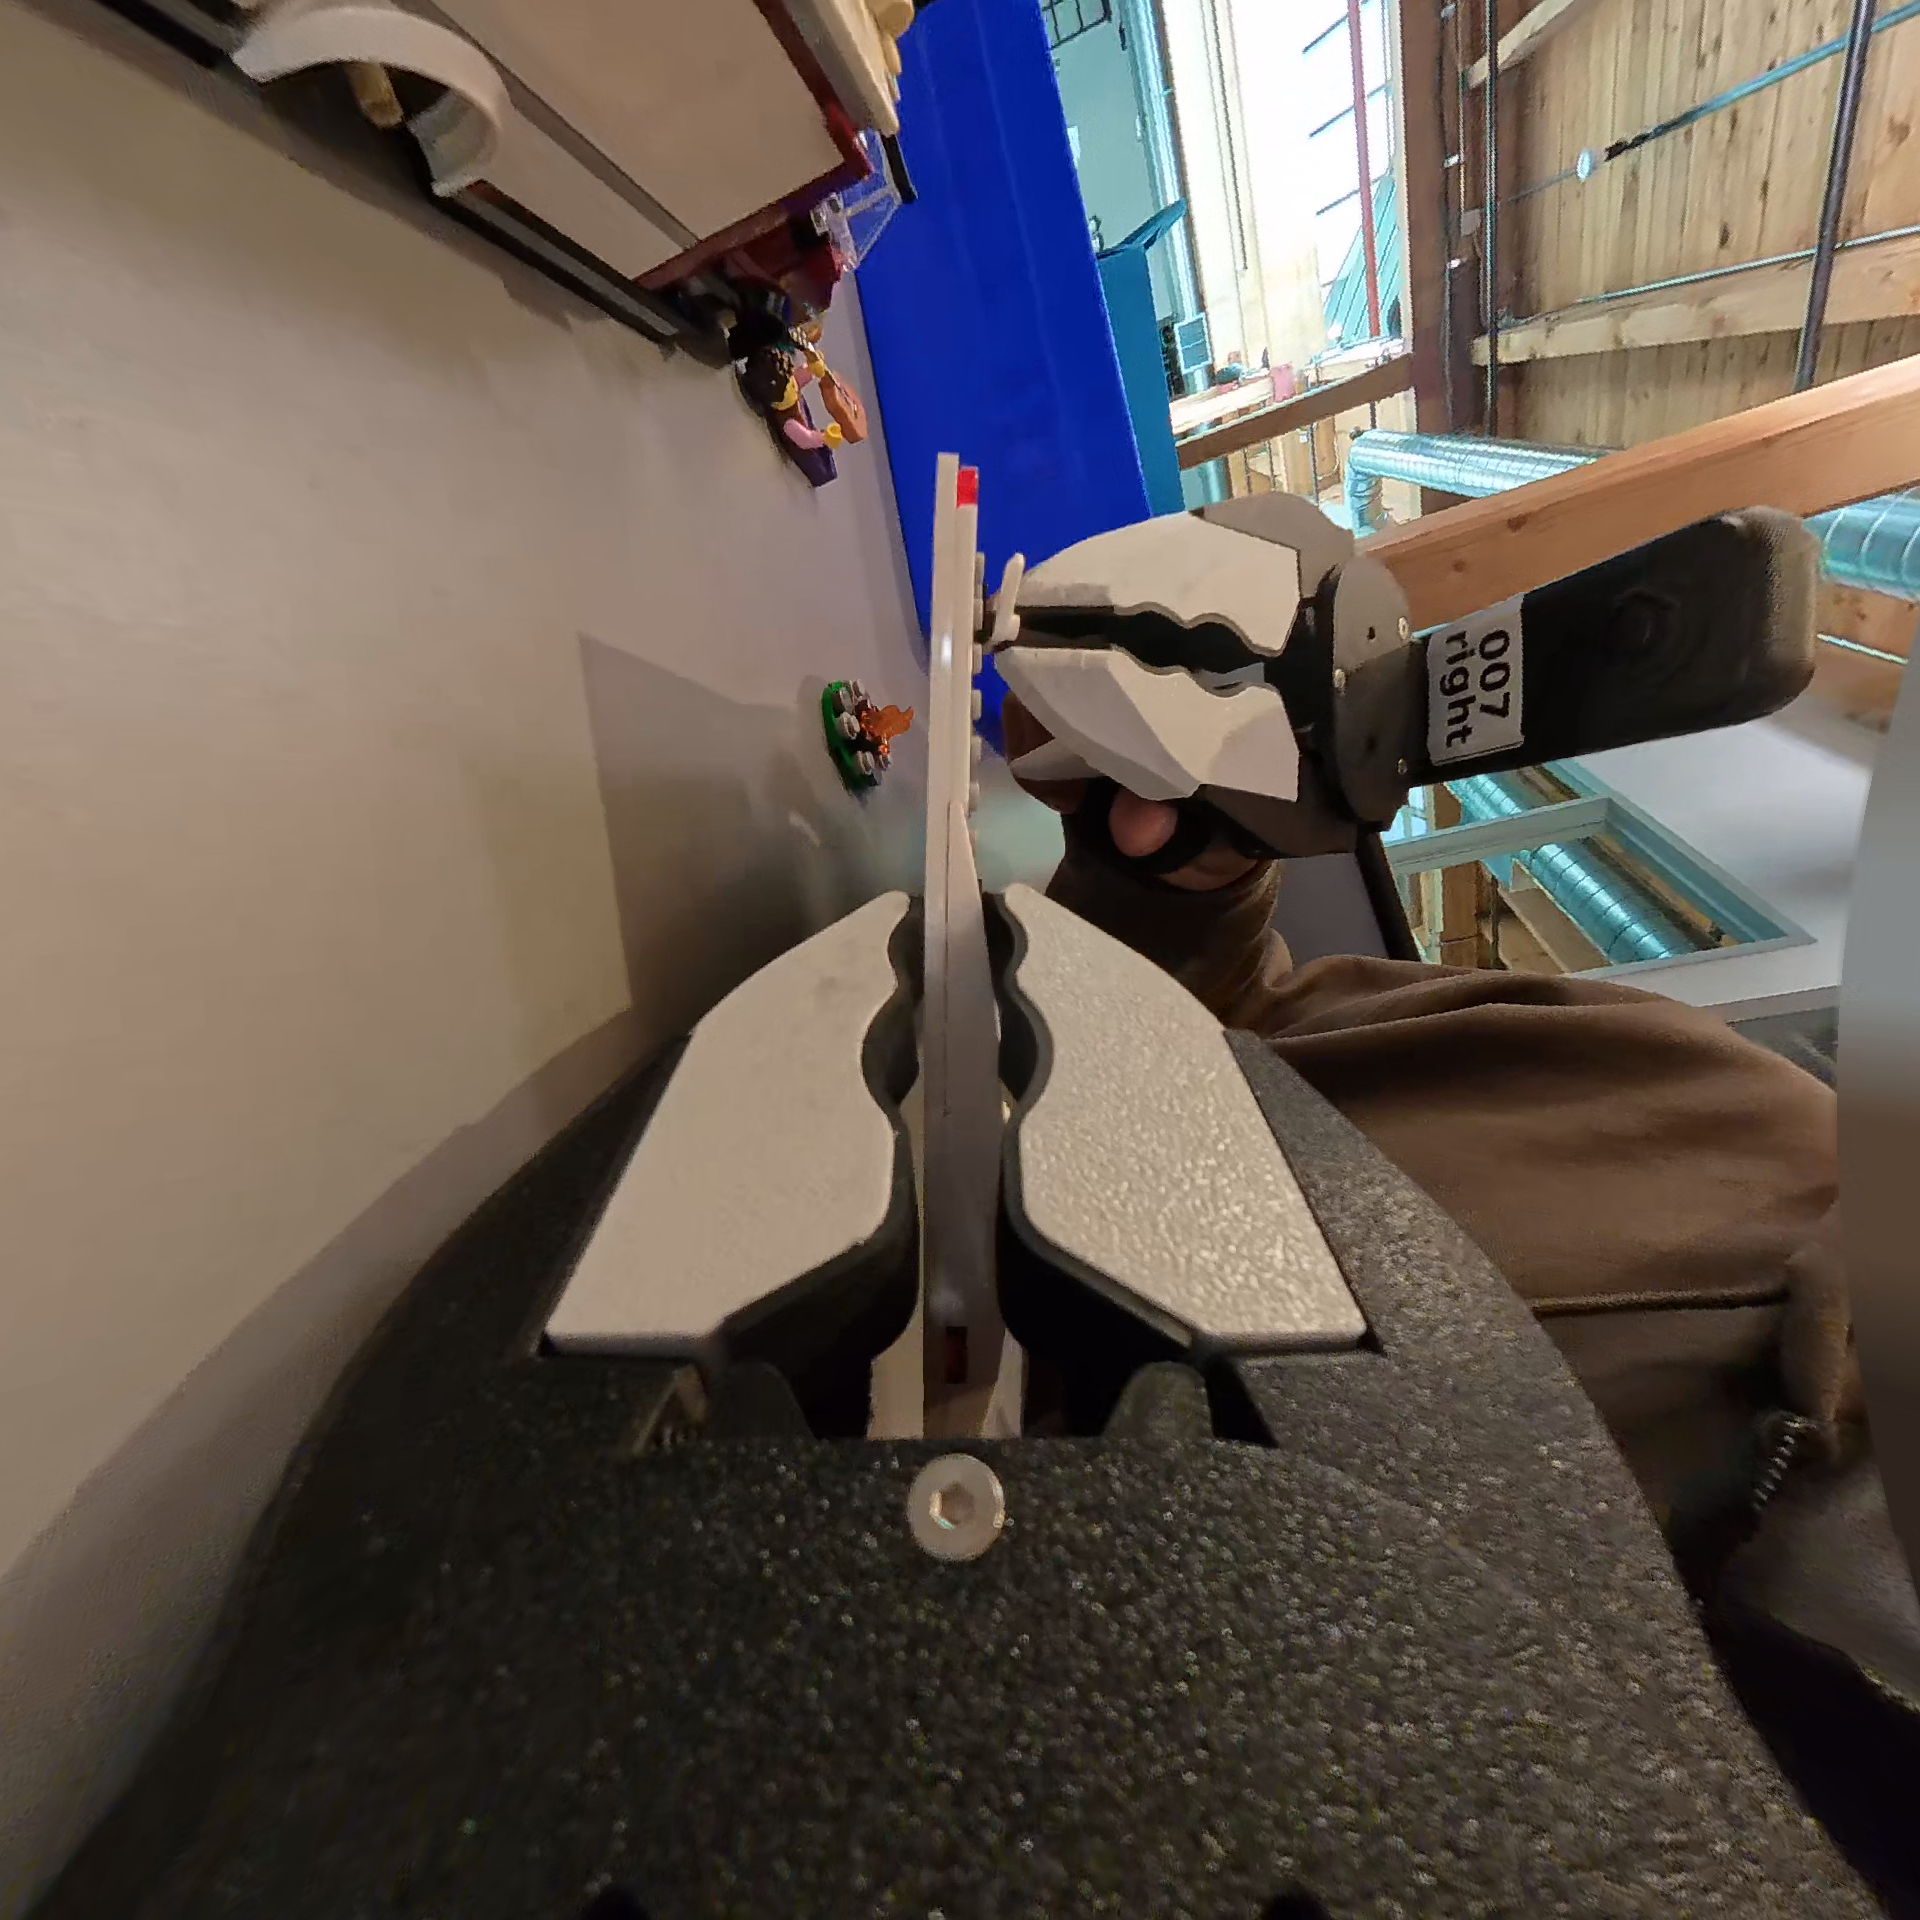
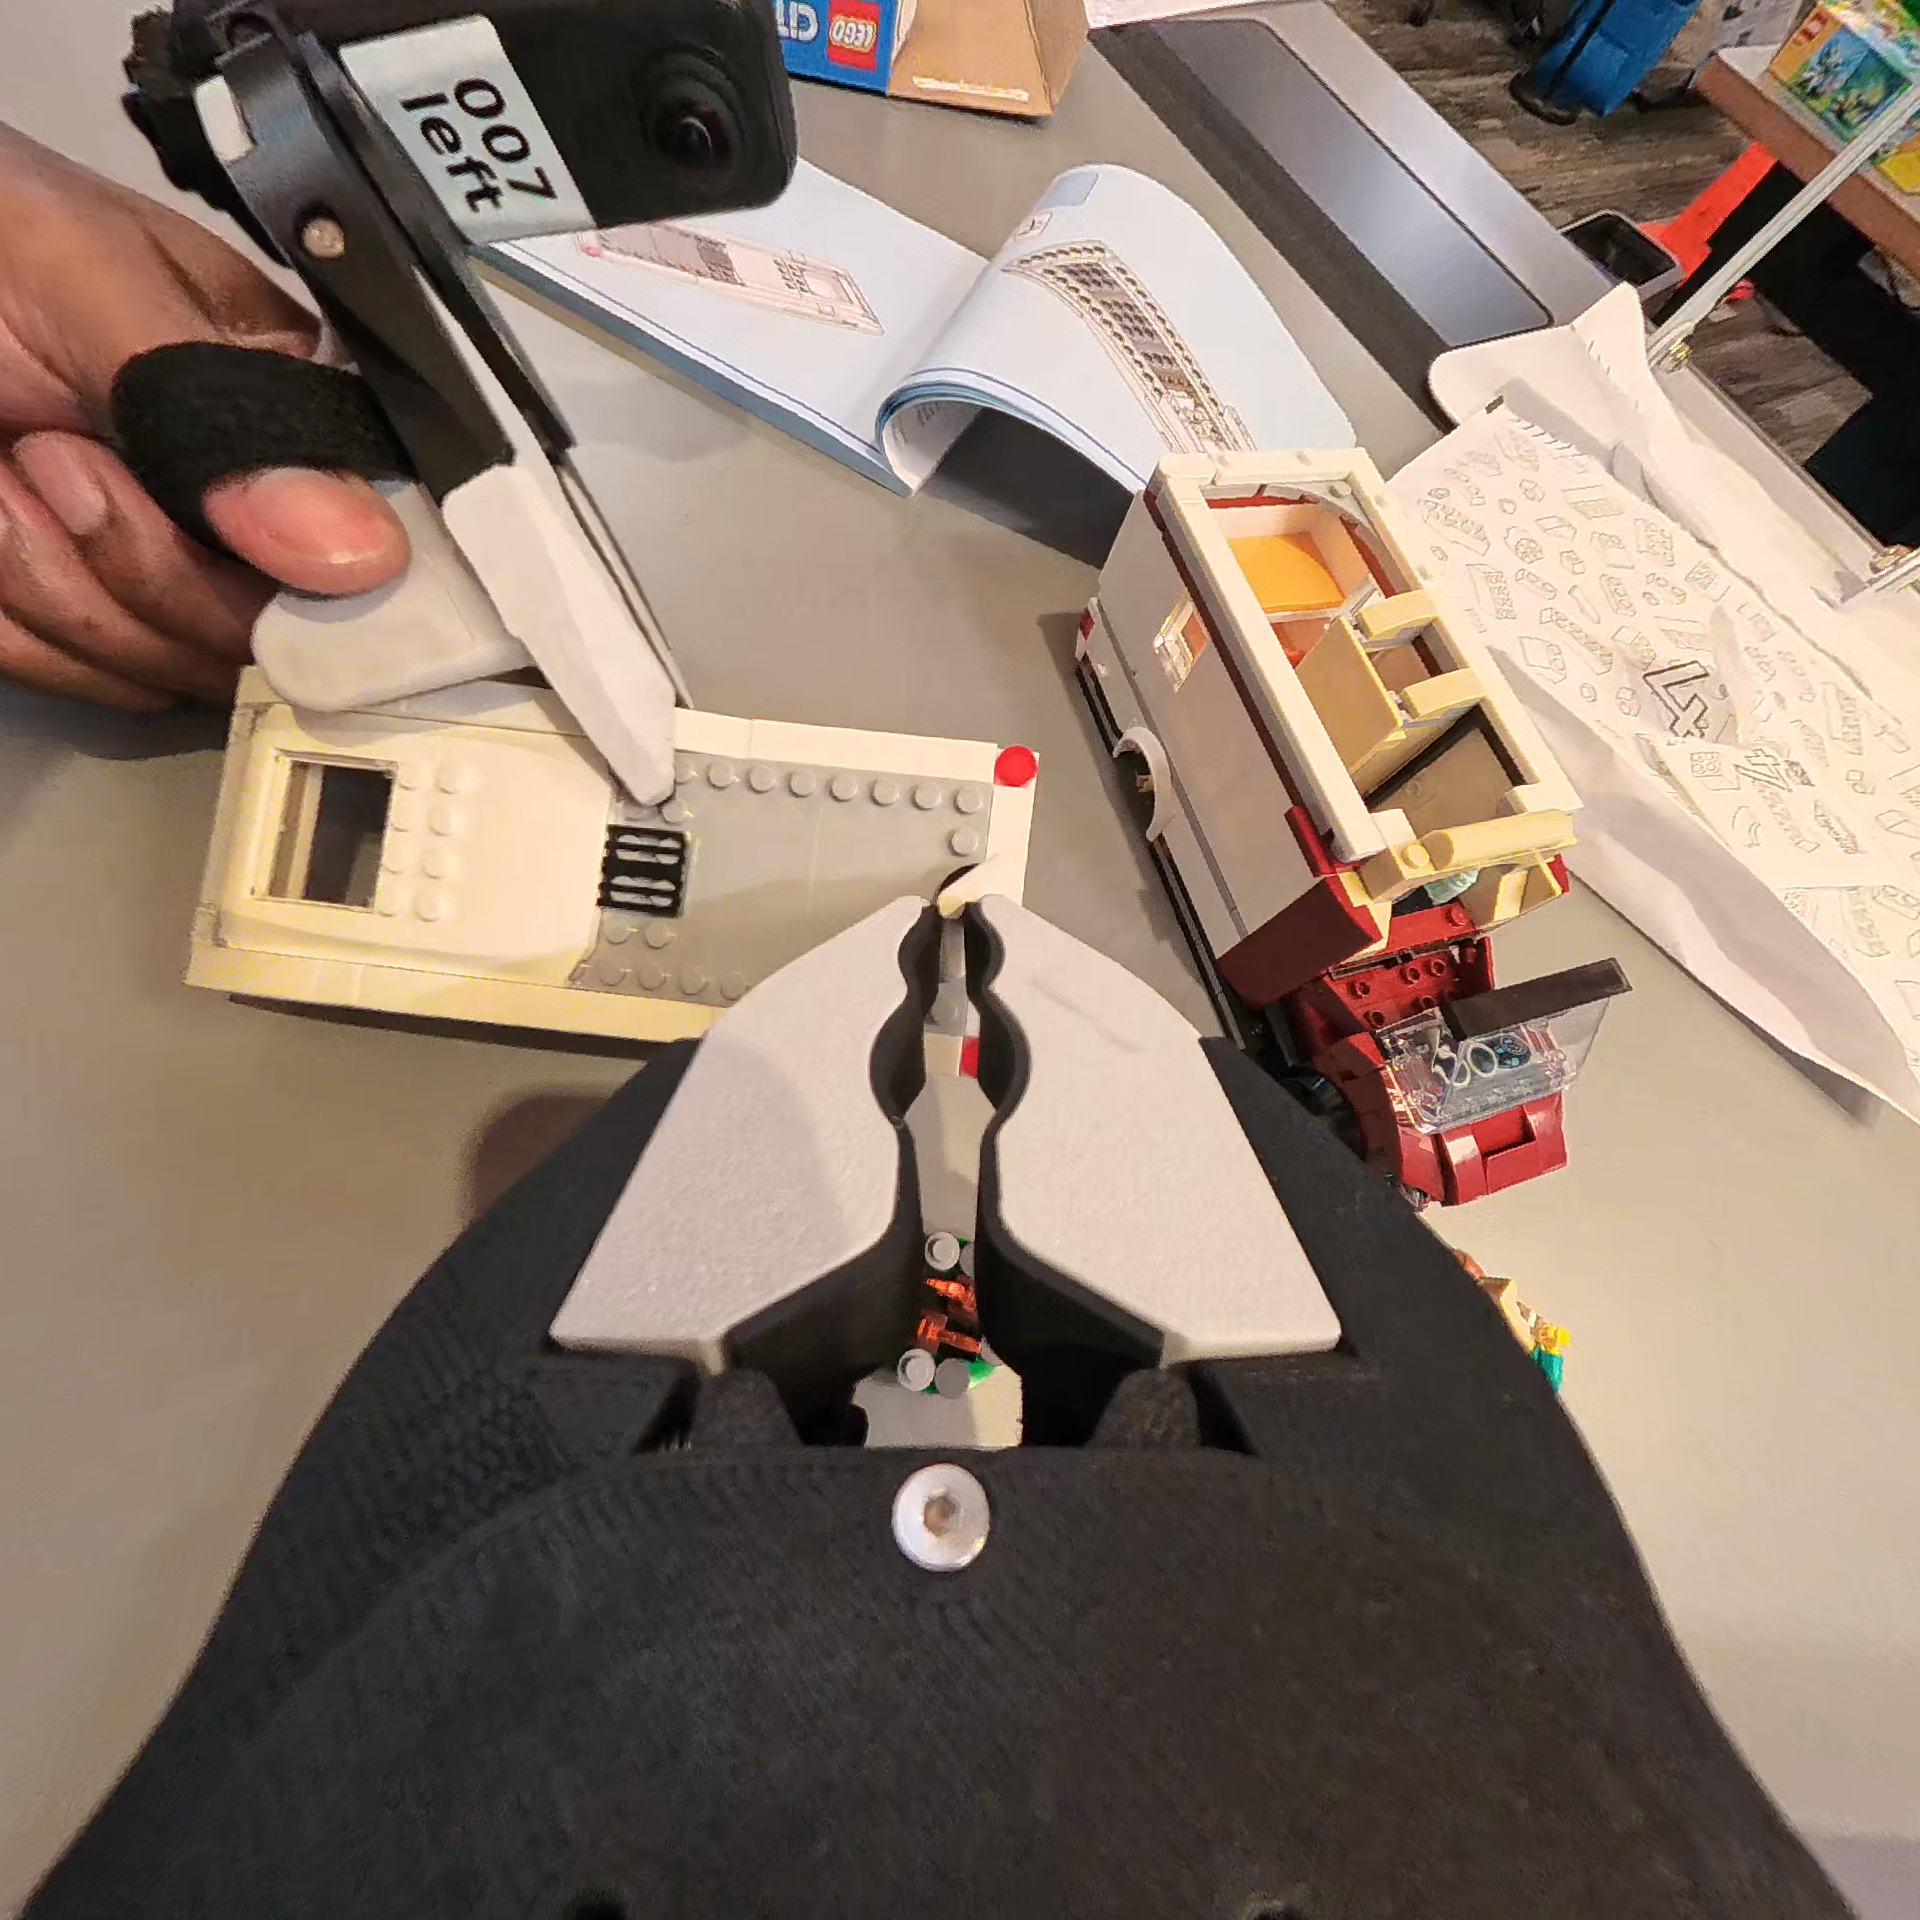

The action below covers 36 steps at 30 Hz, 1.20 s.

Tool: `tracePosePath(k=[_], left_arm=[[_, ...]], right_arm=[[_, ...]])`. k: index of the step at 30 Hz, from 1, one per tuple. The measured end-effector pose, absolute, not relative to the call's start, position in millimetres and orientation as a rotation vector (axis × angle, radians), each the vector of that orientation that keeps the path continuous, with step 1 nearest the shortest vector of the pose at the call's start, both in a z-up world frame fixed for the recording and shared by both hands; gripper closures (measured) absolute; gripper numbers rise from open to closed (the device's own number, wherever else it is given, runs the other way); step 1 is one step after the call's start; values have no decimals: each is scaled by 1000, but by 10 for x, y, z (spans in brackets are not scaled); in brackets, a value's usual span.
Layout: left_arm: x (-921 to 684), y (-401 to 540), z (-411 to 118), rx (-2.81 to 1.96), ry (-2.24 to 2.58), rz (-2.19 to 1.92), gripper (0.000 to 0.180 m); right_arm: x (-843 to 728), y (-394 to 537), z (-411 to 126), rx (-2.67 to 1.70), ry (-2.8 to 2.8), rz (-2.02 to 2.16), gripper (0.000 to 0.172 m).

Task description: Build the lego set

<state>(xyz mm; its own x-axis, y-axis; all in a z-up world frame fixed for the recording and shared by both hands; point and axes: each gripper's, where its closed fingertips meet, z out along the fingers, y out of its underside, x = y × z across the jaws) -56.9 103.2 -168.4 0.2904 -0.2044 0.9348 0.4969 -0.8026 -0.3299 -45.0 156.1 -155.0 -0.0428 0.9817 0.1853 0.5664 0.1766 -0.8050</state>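
A flat cream and grey brick-built roof panel (image 2: 831, 862) has a red round stud (image 2: 1015, 766) at its far corner. My left gripper (image 1: 951, 909) is shut on this panel, which stands edge-on (image 1: 951, 644) between its pads. In the right wrist view one of the left gripper's fingers (image 2: 613, 675) lies on the panel's studded top. My right gripper (image 2: 951, 904) is shut on a small cream piece (image 2: 977, 878) and holds it at the panel's near right corner. The left wrist view shows the right gripper (image 1: 1013, 634) with that piece (image 1: 1006, 597) against the panel's studded face.
A dark red and cream camper van model (image 2: 1351, 831) stands right of the panel. An open instruction booklet (image 2: 935, 312) lies behind it, and a white printed paper bag (image 2: 1714, 675) at the right. A minifigure (image 1: 800, 405) and a green round plate with an orange flame (image 1: 862, 727) sit on the grey table. Spacing between my two grippers at the tips: around 6 centimeters.
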Motion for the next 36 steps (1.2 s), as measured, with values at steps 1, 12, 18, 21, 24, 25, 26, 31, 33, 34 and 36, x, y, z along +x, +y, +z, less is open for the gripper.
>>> tracePosePath(k=[1, 12, 18, 21, 24, 25, 26, 31, 33, 34, 36], left_arm=[[-565, 1028, -1682, -1984, -246, -1552, 169], [-531, 1005, -1672, -2035, -43, -1370, 169], [-502, 990, -1673, -2055, 14, -1318, 168], [-492, 982, -1669, -2063, 41, -1289, 168], [-485, 977, -1678, -2068, 48, -1284, 168], [-486, 977, -1679, -2068, 48, -1284, 168], [-489, 979, -1679, -2067, 48, -1281, 168], [-511, 988, -1668, -2068, 55, -1249, 167], [-507, 986, -1671, -2070, 55, -1253, 167], [-503, 983, -1675, -2071, 56, -1256, 167], [-496, 979, -1679, -2074, 60, -1257, 167]], right_arm=[[-448, 1558, -1547, -1490, -1709, 716, 167], [-432, 1553, -1530, -1438, -1792, 668, 167], [-403, 1544, -1539, -1382, -1919, 595, 167], [-406, 1550, -1552, -1342, -1995, 513, 167], [-412, 1553, -1573, -1321, -2054, 472, 167], [-417, 1555, -1578, -1343, -2054, 487, 167], [-424, 1557, -1578, -1384, -2040, 521, 167], [-452, 1563, -1573, -1618, -1890, 720, 168], [-448, 1561, -1582, -1605, -1892, 722, 168], [-445, 1560, -1586, -1567, -1912, 700, 168], [-438, 1559, -1591, -1485, -1958, 638, 167]])
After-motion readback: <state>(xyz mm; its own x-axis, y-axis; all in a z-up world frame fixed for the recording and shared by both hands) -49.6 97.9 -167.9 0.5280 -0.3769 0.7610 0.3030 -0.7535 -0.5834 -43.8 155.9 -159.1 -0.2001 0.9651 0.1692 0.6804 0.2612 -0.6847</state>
